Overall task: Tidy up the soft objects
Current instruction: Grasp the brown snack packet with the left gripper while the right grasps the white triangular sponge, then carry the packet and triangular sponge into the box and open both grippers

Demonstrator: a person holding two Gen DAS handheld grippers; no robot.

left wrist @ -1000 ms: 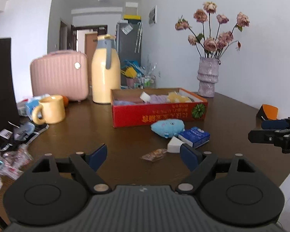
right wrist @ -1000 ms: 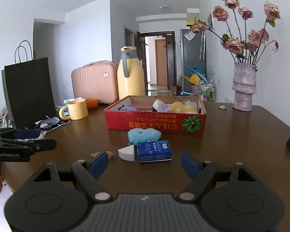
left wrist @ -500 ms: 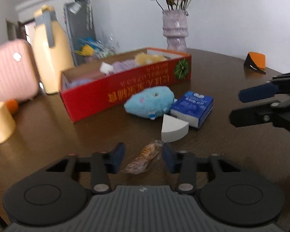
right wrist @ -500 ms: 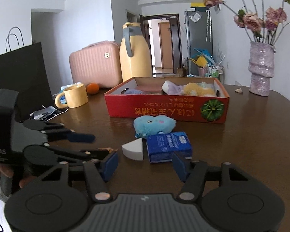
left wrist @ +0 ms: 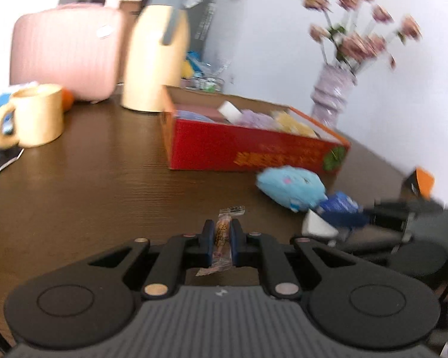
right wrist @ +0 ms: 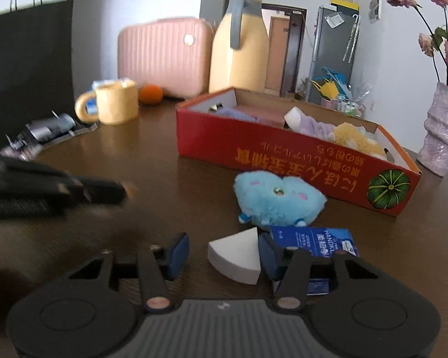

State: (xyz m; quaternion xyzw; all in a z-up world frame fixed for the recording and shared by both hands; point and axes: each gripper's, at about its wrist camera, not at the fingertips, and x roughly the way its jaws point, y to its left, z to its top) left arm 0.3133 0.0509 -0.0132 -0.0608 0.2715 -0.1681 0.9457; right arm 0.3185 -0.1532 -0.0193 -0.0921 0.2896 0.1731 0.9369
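Candy wrapper (left wrist: 222, 240) sits pinched between the blue pads of my left gripper (left wrist: 222, 240); its jaws have just been closing and now clench on that small clear packet, whose crimped end sticks out past the fingertips over the dark wooden table (left wrist: 89, 185). My right gripper (right wrist: 222, 252) has also just been closing. Its jaws stand partly apart around the white wedge-shaped sponge (right wrist: 236, 258): the right pad is just beside the sponge's straight edge, while the left pad stands clear of it with bare table between, so nothing is gripped there.

Just beyond the sponge lies the blue plush toy (right wrist: 276, 201), on the table and touching or nearly touching the front wall of the red cardboard box (right wrist: 286, 164). A blue tissue pack (right wrist: 313, 238) lies beside the sponge, partly hidden behind my right finger. Inside the box I see a white sponge piece, something lilac and something yellow and fluffy; the rest is too blurred to name.

Further back stand a yellow mug (right wrist: 116, 104), an orange fruit (right wrist: 150, 94), a pink case (right wrist: 164, 56) and a tall yellow jug (right wrist: 239, 53). A lilac vase (right wrist: 440, 137) with dried roses stands at the right, and a black paper bag (right wrist: 27, 59) at the left. The left view is smeared by motion.
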